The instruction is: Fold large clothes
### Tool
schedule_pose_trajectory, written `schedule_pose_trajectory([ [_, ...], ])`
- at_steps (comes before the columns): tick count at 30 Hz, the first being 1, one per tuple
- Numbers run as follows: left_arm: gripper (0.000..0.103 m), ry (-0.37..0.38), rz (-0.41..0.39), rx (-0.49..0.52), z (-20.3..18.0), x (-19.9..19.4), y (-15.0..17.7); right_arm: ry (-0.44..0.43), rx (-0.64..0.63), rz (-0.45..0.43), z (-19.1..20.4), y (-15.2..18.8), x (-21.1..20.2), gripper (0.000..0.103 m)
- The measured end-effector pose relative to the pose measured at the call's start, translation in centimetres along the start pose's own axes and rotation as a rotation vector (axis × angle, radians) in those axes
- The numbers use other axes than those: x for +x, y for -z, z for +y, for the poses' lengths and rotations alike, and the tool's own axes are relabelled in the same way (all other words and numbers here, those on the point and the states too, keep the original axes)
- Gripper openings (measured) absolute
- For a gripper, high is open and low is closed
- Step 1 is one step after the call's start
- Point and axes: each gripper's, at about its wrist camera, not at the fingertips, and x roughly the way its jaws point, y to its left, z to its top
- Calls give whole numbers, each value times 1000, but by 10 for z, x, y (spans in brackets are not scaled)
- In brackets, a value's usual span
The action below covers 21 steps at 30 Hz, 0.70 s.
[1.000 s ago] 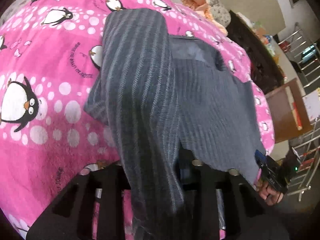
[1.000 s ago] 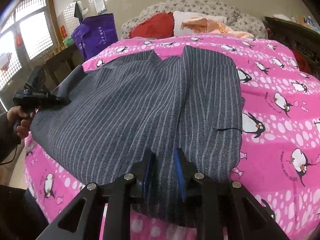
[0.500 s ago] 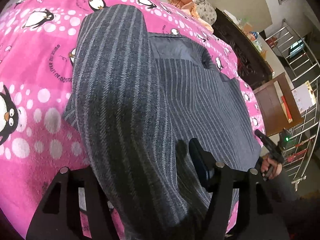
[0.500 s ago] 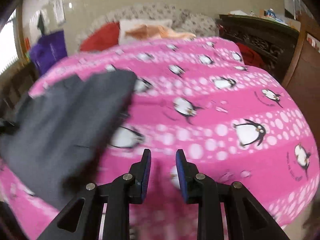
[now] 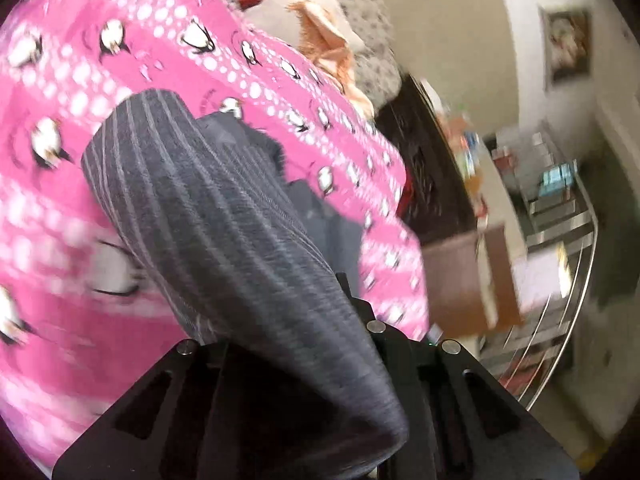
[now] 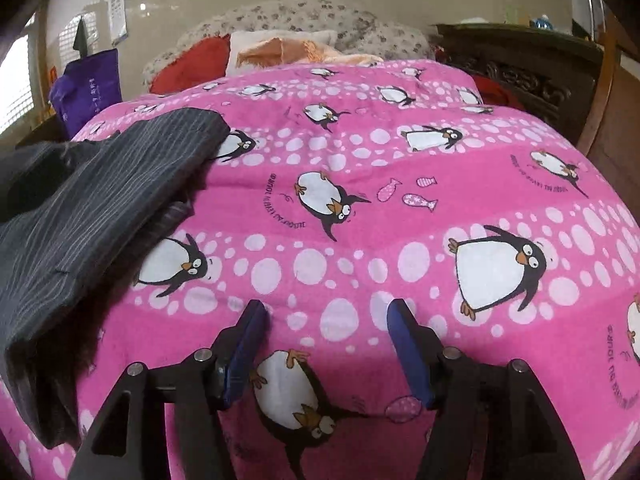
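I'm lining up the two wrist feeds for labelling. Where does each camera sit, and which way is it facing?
Left wrist: behind the left gripper, facing across the pink blanket toward shelving; the striped garment drapes over its fingers.
Right wrist: behind the open right gripper, facing the pillows; both blue-padded fingers show.
Shared: garment, blanket, orange cloth.

A bed [image 6: 360,208] under a pink penguin-print blanket [image 6: 400,160] carries a dark striped garment [image 6: 80,216] lying folded along its left side; a red pillow [image 6: 188,68] and an orange cloth [image 6: 288,52] lie at the head
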Motion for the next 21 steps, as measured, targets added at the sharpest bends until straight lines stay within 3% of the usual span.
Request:
schedule_pose_trajectory([
  [5, 13, -107, -2, -75, -47, 66, -1, 2, -6, -8, 6, 2, -2, 61],
  [11, 12, -278, 16, -59, -70, 148, 26, 0, -11, -18, 5, 0, 3, 61],
  [14, 12, -308, -8, -65, -77, 164, 37, -4, -10, -22, 5, 1, 3, 61],
  [18, 13, -349, -39, 24, -103, 182, 53, -14, -9, -29, 4, 2, 2, 61],
  [19, 18, -355, -49, 42, -104, 186, 58, -17, -8, -31, 3, 3, 2, 61],
  [20, 37, -352, -48, 59, -101, 195, 64, -18, -8, -32, 3, 3, 1, 61],
  [21, 49, -340, -33, 58, -96, 204, 68, -19, -7, -33, 3, 3, 1, 61],
])
